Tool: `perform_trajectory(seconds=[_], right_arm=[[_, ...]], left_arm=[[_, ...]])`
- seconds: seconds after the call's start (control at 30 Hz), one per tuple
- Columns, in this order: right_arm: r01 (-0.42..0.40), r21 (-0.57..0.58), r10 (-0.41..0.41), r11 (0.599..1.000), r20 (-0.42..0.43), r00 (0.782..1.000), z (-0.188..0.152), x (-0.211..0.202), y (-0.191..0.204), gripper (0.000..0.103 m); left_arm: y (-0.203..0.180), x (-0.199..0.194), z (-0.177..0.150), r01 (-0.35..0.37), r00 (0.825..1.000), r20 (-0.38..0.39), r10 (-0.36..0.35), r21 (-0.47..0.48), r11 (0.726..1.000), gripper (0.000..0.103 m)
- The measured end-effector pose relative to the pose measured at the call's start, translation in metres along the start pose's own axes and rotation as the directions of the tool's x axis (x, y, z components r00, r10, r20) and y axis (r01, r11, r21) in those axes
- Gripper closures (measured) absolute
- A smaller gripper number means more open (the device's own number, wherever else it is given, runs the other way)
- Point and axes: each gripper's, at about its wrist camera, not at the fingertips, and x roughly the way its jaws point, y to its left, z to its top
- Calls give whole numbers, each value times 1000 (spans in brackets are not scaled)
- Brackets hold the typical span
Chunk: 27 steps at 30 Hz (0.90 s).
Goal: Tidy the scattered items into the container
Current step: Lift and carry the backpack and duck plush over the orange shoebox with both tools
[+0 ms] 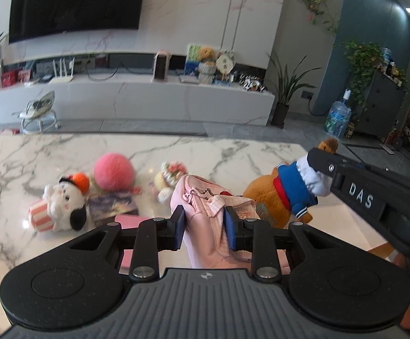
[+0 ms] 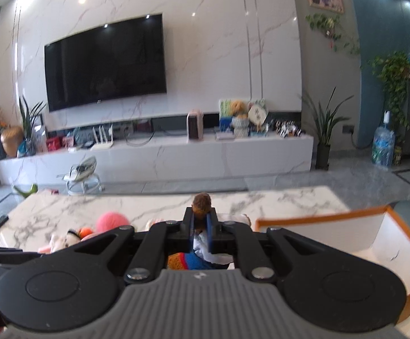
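Lifting both at once: left gripper pinches the pink bag, right gripper is clamped tight on the bear; swing them right, over the box, before letting go

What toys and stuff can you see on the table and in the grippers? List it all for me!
pink bag: one, pale pink, held in the left gripper above the table
teddy bear: one, brown with blue jacket, held by its head in the right gripper
fluffy ball: one, pink, on the table, far left side
white plush: one, white with orange hat, on the table in front of the ball
small plush: one, cream, behind the bag
box: one, white inside with orange rim, to the right
marble table: one, white with grey veins
left gripper: one, black, shut on the bag
right gripper: one, black, shut on the bear
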Motion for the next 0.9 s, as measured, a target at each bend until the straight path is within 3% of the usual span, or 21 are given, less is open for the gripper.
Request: perform_trajectory(seconds=[0.47,0.7,0.9], right_arm=[[136,44,-140,990,119,983,43,-24,-74,94],[218,89,-226,972,96,969,45,-21,-120,94],[259,146,-266,955,35,963,31,-9,-158,94]], left_arm=[[-61,16,35,112,992,46,-116,86,990,70],[-101,42,46,196,979,21,-201,149,969,70],[-136,74,43,247,969,-78,-236,192,950,70]])
